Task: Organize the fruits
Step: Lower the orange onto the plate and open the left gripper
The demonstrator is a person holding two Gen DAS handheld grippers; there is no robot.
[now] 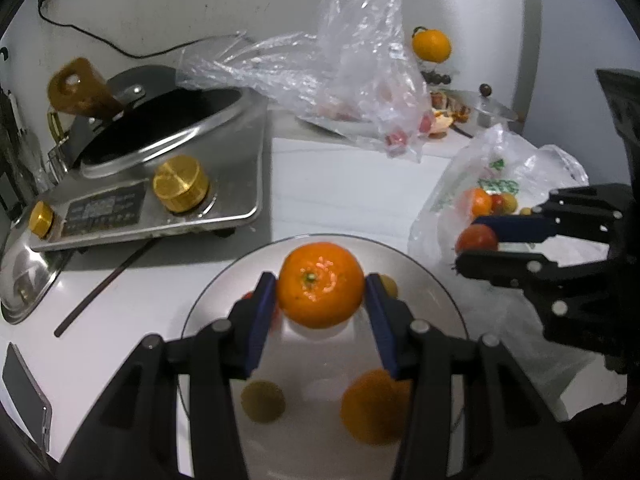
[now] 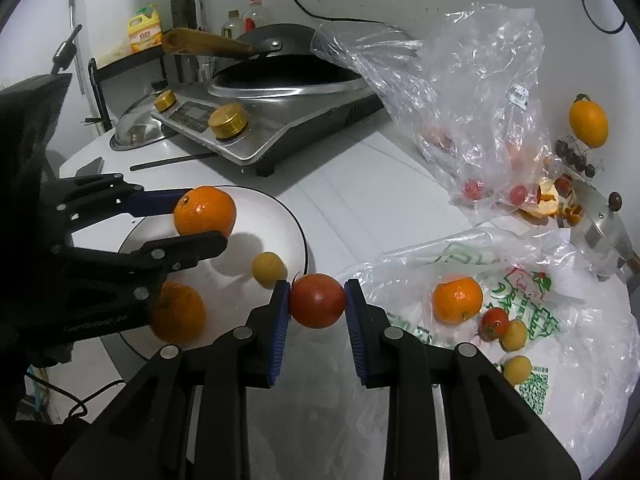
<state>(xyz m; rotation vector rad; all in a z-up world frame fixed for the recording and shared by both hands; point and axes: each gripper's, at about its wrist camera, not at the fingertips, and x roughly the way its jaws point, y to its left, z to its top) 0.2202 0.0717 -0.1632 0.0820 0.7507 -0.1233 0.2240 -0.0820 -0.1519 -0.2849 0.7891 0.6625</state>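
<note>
My left gripper (image 1: pixel 320 294) is shut on an orange (image 1: pixel 320 284) and holds it above a white plate (image 1: pixel 420 276). On the plate lie another orange (image 1: pixel 374 406) and a small yellow fruit (image 1: pixel 263 401). My right gripper (image 2: pixel 317 304) is shut on a red tomato (image 2: pixel 317 300), held between the plate (image 2: pixel 280 216) and a printed plastic bag (image 2: pixel 520 304). On that bag lie an orange (image 2: pixel 458 299), a small tomato (image 2: pixel 494 322) and two small yellow fruits (image 2: pixel 514 335). The right gripper with the tomato also shows in the left wrist view (image 1: pixel 476 239).
An induction cooker with a wok (image 1: pixel 160 152) stands at the back left, with a steel lid (image 1: pixel 24 272) and a dark chopstick (image 1: pixel 104 284) beside it. A clear crumpled bag (image 1: pixel 360 72) with red fruits lies behind. Peels and a steel pot (image 2: pixel 604 232) sit at the far right.
</note>
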